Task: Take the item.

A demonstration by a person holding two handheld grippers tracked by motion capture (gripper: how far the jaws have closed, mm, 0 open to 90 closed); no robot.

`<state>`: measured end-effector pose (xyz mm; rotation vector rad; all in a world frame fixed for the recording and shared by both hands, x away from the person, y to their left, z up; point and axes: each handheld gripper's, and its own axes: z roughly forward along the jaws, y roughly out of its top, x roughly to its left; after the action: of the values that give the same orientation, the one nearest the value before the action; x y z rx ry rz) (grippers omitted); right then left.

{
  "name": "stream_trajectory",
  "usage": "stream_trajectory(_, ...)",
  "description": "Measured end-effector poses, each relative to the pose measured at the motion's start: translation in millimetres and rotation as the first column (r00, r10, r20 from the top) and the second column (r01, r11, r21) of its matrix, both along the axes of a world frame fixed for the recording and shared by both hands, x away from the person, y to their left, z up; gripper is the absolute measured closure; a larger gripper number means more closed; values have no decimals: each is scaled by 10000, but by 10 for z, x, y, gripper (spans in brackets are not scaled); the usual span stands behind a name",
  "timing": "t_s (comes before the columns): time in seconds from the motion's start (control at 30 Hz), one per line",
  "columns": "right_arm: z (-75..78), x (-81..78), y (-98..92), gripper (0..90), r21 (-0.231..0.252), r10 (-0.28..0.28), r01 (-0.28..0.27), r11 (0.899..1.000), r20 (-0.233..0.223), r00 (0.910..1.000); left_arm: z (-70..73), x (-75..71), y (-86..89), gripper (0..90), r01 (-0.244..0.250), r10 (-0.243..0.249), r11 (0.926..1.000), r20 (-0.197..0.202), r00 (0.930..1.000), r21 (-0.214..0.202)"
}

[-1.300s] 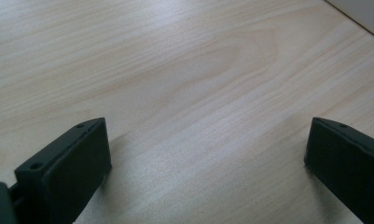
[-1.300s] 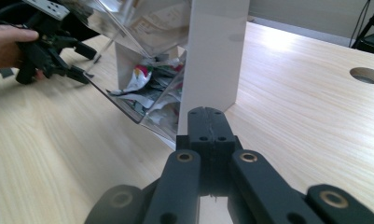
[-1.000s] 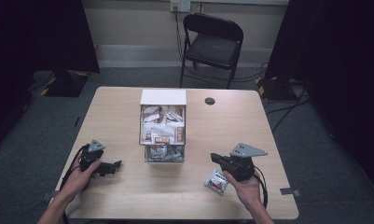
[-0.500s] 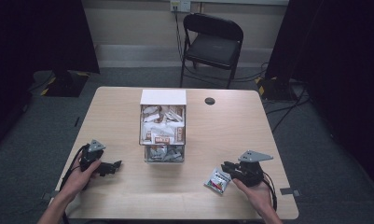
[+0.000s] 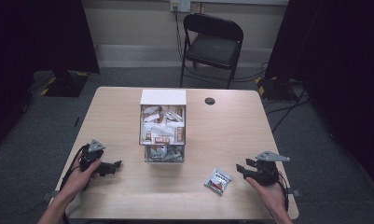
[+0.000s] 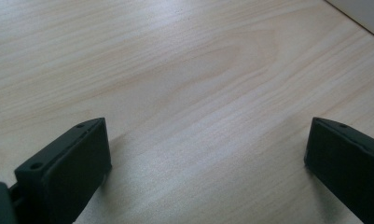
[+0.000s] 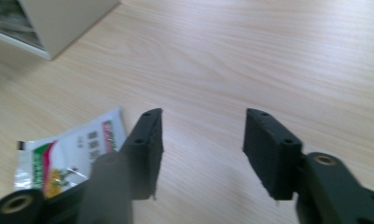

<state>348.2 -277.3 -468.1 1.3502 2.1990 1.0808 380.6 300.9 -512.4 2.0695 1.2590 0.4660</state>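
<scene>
No text can be read with certainty. Red and green printing is seen on a small white sachet [image 7: 68, 151] lying on the worktop [image 7: 268, 56], but its lettering is too blurred to be made out.

I see the desk [image 5: 222, 135] evenly lit from overhead, while the room's edges fall into near black. The high view is soft and grainy. In my gripper views, the near claw parts blur, casting faint shadows, and the wood grain stays fairly sharp.
</scene>
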Motion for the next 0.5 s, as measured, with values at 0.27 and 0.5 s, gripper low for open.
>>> stream_trajectory(0.27, -142, 67, -172, 267, -622, -1397, 1380, 9885, -223, 9899, 0, 0, 0, 0, -6, 6, 10000, -2, 10000, -7)
stream_trajectory(0.5, -228, 61, -198, 205, -1307, -2018, 1940, 9723, -498, 9782, 0, 0, 0, 0, -4, 4, 10000, -4, 10000, -8)
